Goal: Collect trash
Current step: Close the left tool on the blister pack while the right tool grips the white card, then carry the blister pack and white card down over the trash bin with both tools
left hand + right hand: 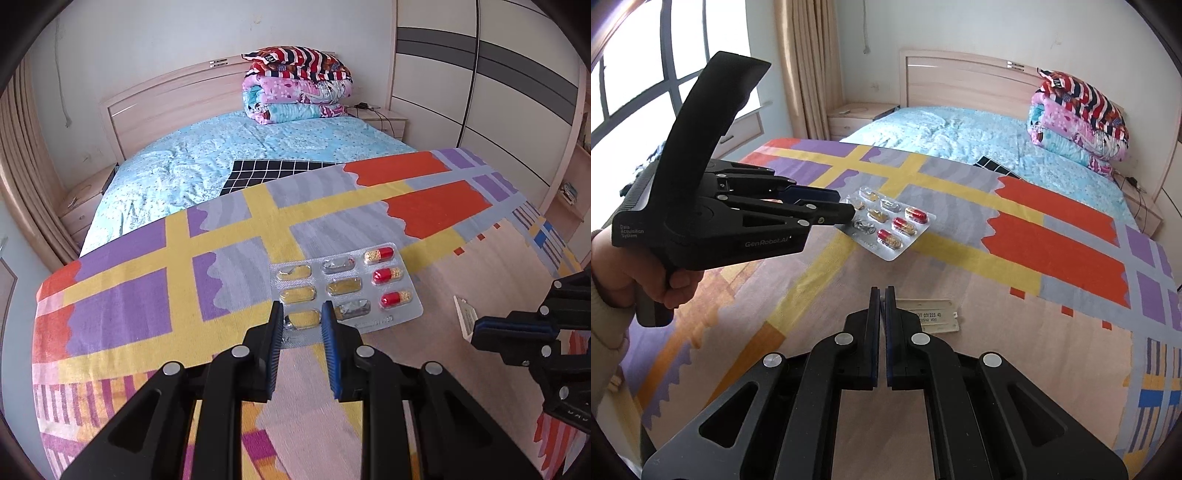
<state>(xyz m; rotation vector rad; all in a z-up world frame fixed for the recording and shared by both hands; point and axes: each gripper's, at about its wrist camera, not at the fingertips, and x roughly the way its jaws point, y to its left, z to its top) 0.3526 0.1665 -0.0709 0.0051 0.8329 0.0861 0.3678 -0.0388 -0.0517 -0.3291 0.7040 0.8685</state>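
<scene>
A silver blister pack (343, 291) with three red-and-yellow capsules and several emptied pockets lies on a colourful patterned blanket (147, 295). My left gripper (303, 314) is open, its fingertips straddling the pack's near edge. The pack also shows in the right wrist view (890, 225), with the left gripper (846, 206) at its left end. A small beige strip with printed numbers (931, 317) lies flat just beyond my right gripper (882, 295), whose jaws are shut and hold nothing. In the left wrist view the right gripper (476, 330) sits beside that strip (463, 319).
The blanket covers the foot of a bed with a light blue sheet (221, 162). Folded quilts (299, 85) are stacked at the headboard. A black grid-patterned cloth (269, 173) lies mid-bed. Nightstands, a curtain (805, 66), a window and a wardrobe (480, 74) surround the bed.
</scene>
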